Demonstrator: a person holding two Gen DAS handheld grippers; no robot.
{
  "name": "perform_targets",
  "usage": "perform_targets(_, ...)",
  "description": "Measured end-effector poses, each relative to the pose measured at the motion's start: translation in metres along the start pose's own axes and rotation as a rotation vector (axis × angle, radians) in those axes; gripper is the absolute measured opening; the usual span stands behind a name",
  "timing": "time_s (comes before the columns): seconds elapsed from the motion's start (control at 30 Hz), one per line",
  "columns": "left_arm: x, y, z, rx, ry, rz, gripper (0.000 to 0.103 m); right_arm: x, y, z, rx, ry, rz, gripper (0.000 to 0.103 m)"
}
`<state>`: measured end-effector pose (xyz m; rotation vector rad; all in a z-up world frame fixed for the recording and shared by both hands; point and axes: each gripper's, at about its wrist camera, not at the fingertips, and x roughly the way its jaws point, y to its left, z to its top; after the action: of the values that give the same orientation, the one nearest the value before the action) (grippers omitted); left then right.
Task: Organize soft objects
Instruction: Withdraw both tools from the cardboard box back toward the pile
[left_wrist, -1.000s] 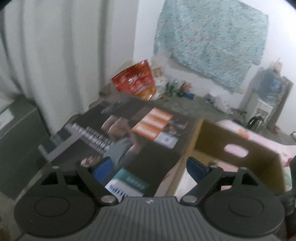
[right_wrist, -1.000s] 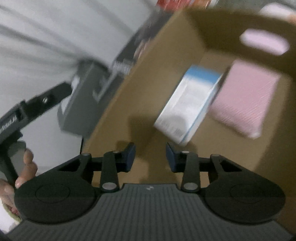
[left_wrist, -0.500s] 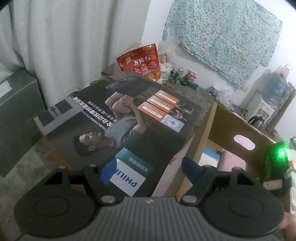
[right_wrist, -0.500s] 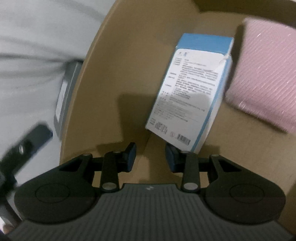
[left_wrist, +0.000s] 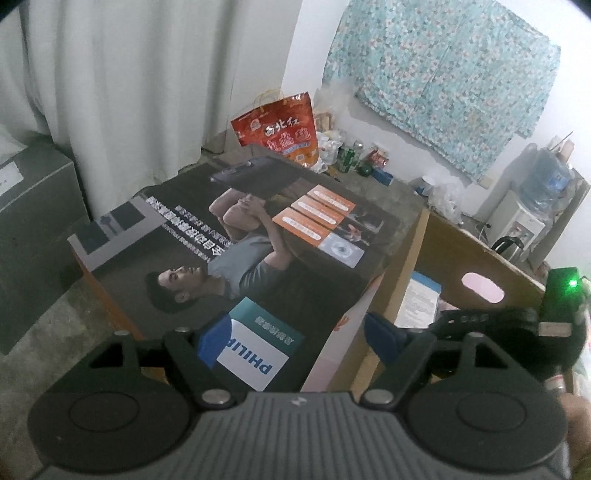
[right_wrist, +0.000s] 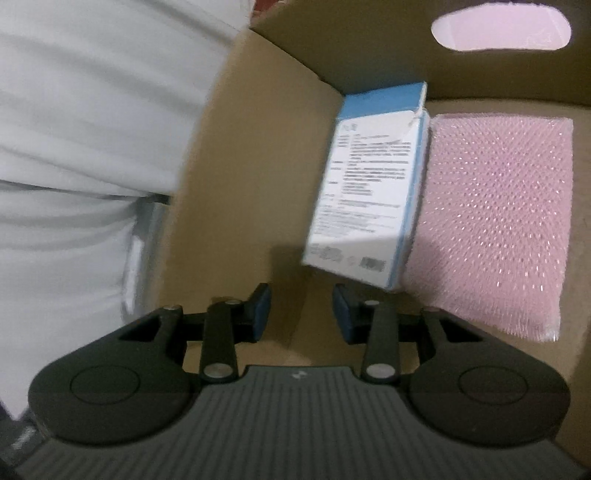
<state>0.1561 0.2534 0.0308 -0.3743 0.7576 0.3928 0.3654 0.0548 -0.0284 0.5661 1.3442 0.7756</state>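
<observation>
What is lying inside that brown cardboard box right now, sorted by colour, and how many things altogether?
Inside the cardboard box:
Blue and white: 1, the printed carton
Pink: 1, the pink pad
Total: 2

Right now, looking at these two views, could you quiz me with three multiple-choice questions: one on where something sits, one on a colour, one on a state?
1. Where does the blue-and-white box lie?
A. inside the cardboard box, beside the pink pad
B. on the printed carton
C. on the water dispenser

2. What colour is the bag standing by the wall?
A. green
B. red
C. black

3. What is the right gripper doing?
A. clamping the pink pad
B. clamping the cardboard wall
C. holding nothing

Answers: 1 A, both lie side by side on the box floor. 2 B, it is red with pale lettering. 3 C, its jaws, which have just been opening, stand apart with only bare cardboard between them.
</observation>
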Motion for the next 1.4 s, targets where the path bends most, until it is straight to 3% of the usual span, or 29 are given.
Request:
perform_targets(0.07, -0.008, -0.002, -0.001, 0.007, -0.019, -0.008, 0.084, -0.011, 0.005, -0.001, -0.008, -0.011, 0.031, 0.041)
perform_targets(0.17, -0.022, -0.004, -0.003, 0.012, -0.052, -0.030, 0.088, -0.072, 0.024, -0.008, -0.062, -0.101, 0.114, 0.045)
perform_targets(0.33, -0.046, -0.006, -0.009, 0.008, -0.093, -0.083, 0.094, -0.159, 0.022, -0.021, -0.024, -0.170, 0.286, 0.049)
perform_targets(0.43, -0.064, -0.011, -0.016, 0.019, -0.140, -0.117, 0.096, -0.195, 0.020, -0.043, -0.039, -0.219, 0.311, 0.056)
perform_targets(0.5, -0.076, -0.018, -0.021, 0.044, -0.166, -0.141, 0.099, -0.243, 0.010, -0.082, -0.059, -0.285, 0.291, 0.059)
perform_targets(0.57, -0.090, -0.028, -0.028, 0.074, -0.188, -0.177, 0.101, -0.251, 0.003, -0.094, -0.060, -0.303, 0.277, 0.060)
perform_targets(0.67, -0.108, -0.041, -0.040, 0.112, -0.198, -0.243, 0.103, -0.279, -0.034, -0.151, -0.054, -0.400, 0.141, 0.061)
perform_targets(0.77, -0.125, -0.060, -0.054, 0.153, -0.183, -0.331, 0.103, -0.283, -0.052, -0.177, -0.036, -0.447, 0.094, 0.061)
perform_targets(0.8, -0.130, -0.067, -0.059, 0.168, -0.179, -0.353, 0.103, -0.296, -0.070, -0.204, -0.007, -0.494, 0.065, 0.061)
perform_targets(0.93, -0.146, -0.096, -0.080, 0.247, -0.166, -0.422, 0.103, -0.315, -0.095, -0.242, 0.030, -0.583, 0.020, 0.062)
perform_targets(1.0, -0.151, -0.113, -0.089, 0.292, -0.156, -0.452, 0.103, -0.337, -0.118, -0.276, 0.060, -0.673, -0.048, 0.063)
perform_targets(1.17, -0.160, -0.170, -0.107, 0.425, -0.095, -0.550, 0.103, -0.370, -0.153, -0.321, 0.123, -0.794, -0.103, 0.064)
perform_targets(1.4, -0.161, -0.260, -0.120, 0.574, 0.014, -0.688, 0.103, -0.399, -0.180, -0.336, 0.122, -0.915, -0.190, 0.066)
